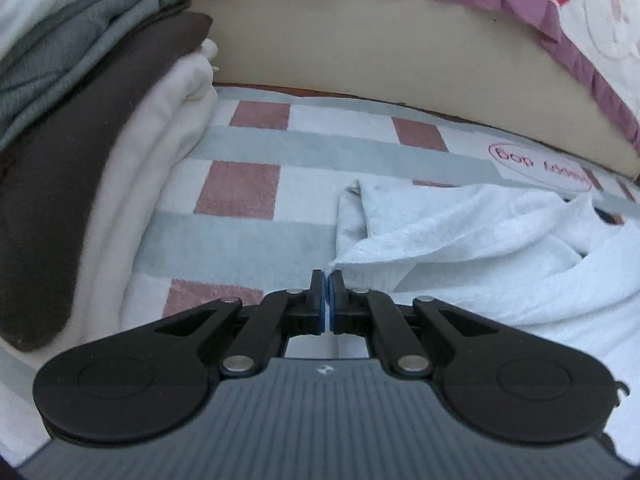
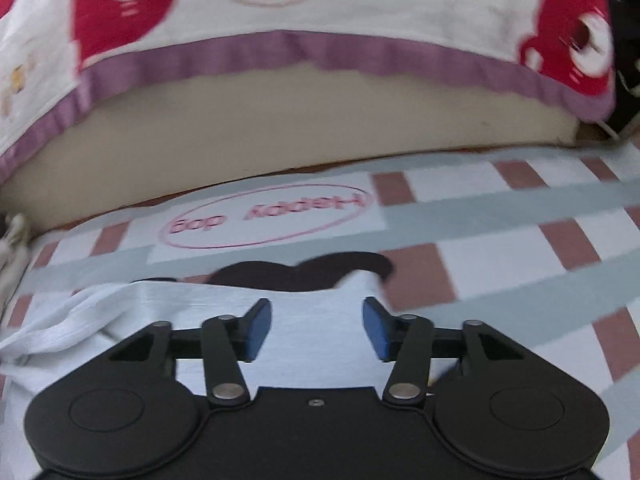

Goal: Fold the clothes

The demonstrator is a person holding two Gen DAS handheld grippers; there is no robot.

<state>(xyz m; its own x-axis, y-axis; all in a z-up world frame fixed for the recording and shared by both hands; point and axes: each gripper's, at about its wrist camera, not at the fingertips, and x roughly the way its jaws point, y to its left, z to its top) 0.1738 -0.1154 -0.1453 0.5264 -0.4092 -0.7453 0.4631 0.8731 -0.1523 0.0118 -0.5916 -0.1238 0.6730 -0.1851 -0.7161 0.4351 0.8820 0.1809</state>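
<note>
A crumpled white garment (image 1: pixel 460 236) lies on the checked bed cover (image 1: pixel 240 188), to the right in the left wrist view. My left gripper (image 1: pixel 328 280) is shut on a thin edge of this white garment at its near left corner. In the right wrist view the same white garment (image 2: pixel 224 300) lies flat under my right gripper (image 2: pixel 316 320), which is open with its blue pads (image 2: pixel 256 332) apart just above the cloth. A dark shape (image 2: pixel 304 272) shows just past the garment's far edge.
A stack of folded clothes (image 1: pixel 80 120), white, dark brown and grey-green, stands at the left. A beige cushion (image 1: pixel 380 48) under a white, red and purple blanket (image 2: pixel 320 8) bounds the far side. A pink oval logo (image 2: pixel 264 216) is printed on the cover.
</note>
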